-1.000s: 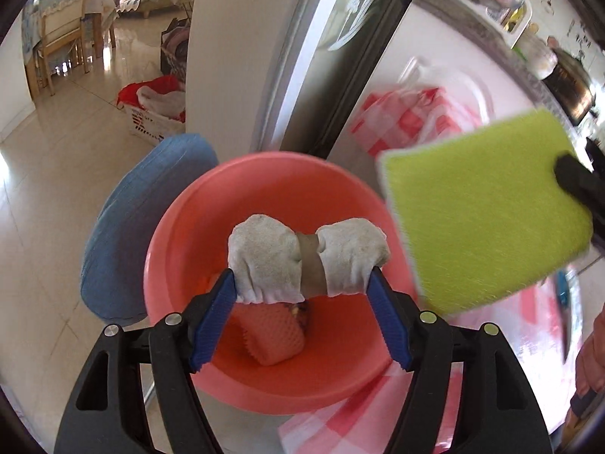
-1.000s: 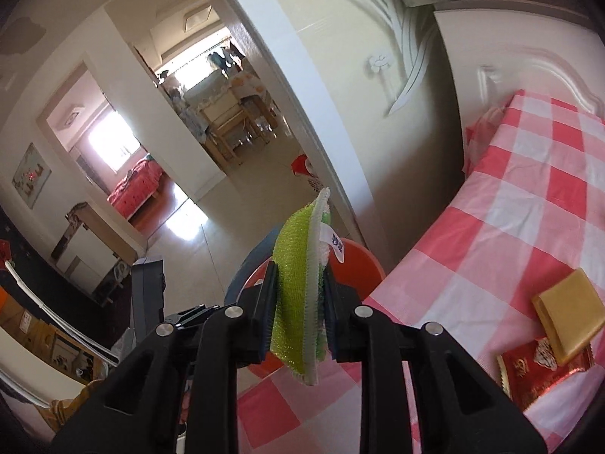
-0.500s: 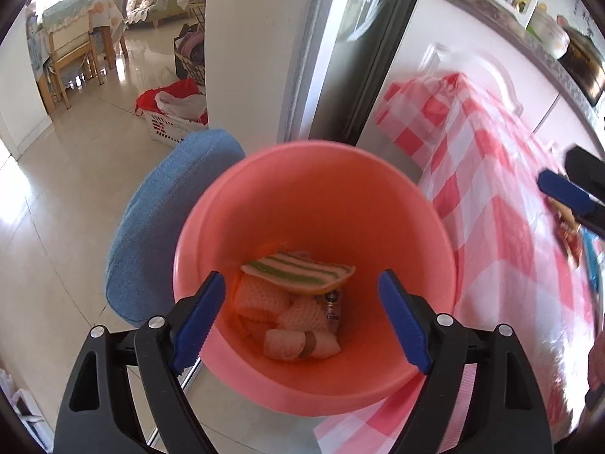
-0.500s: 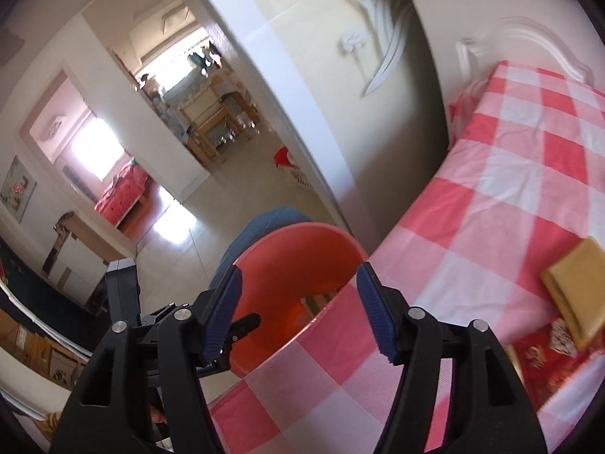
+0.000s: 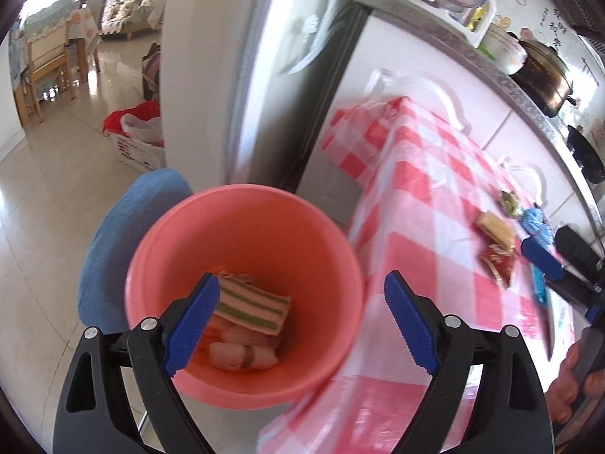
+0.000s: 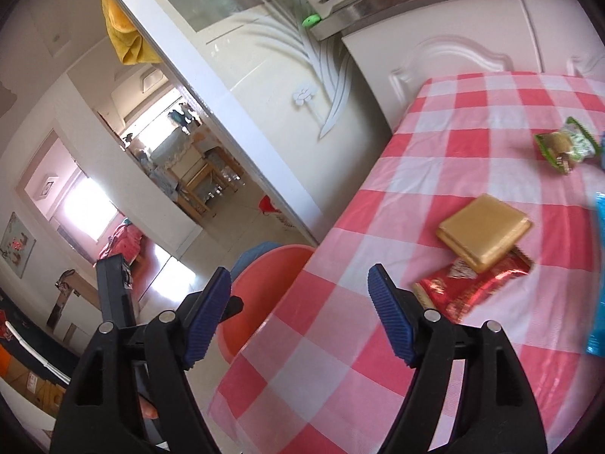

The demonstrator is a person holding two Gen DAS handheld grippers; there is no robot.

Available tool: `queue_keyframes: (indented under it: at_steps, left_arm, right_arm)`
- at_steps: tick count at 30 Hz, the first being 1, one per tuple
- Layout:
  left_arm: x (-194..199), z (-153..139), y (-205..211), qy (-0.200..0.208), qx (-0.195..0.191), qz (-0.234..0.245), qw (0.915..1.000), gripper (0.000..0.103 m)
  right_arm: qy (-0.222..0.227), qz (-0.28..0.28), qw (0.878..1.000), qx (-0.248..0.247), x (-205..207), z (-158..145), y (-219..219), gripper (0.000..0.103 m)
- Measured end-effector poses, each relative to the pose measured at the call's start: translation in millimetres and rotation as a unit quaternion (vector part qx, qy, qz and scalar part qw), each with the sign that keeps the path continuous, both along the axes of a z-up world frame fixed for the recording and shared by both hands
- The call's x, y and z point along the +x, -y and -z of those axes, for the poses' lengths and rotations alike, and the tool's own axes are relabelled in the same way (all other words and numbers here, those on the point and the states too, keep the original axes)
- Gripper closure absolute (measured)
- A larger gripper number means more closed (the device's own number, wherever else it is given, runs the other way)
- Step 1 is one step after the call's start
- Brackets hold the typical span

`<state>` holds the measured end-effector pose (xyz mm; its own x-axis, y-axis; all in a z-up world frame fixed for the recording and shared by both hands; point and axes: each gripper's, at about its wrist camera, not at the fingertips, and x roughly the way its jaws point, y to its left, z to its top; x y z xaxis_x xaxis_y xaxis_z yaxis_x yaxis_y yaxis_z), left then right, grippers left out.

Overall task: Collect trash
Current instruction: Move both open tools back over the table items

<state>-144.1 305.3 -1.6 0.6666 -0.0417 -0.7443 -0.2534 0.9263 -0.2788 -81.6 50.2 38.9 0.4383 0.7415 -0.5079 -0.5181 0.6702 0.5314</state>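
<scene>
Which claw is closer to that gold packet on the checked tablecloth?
Right. The right claw hangs open over the tablecloth just short of the gold packet. The left claw, also open, hangs over the pink bucket off the table's end.

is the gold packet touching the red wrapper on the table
Touching. The right wrist view shows the gold packet lying over the upper edge of the red wrapper on the checked tablecloth, with no cloth visible between them.

Glossy tiled floor (image 5: 41, 174) — bright window (image 6: 89, 204) beyond white doorway.
</scene>
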Motion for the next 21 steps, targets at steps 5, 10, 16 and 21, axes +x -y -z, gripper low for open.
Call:
queue_keyframes:
  at_steps: [5,10,16,21]
  left_arm:
    - [5,-10,26,0.002,-0.003,0.023,0.9997,0.015]
    - [10,-20,56,0.002,0.007,0.056,0.9984,0.015]
    - [12,-27,88,0.0,0.022,0.085,0.9962,0.015]
    - [16,-29,113,-0.006,0.03,0.103,0.9942,0.014]
  right_arm:
    - [0.015,0.029,0.999,0.004,-2,1,27,0.026]
    - [0.019,0.059,0.998,0.023,-5,1,66,0.026]
    - [0.022,0.1,0.993,0.051,-2,-1,110,0.026]
    - [0.023,0.117,0.991,0.063,0,-1,133,0.024]
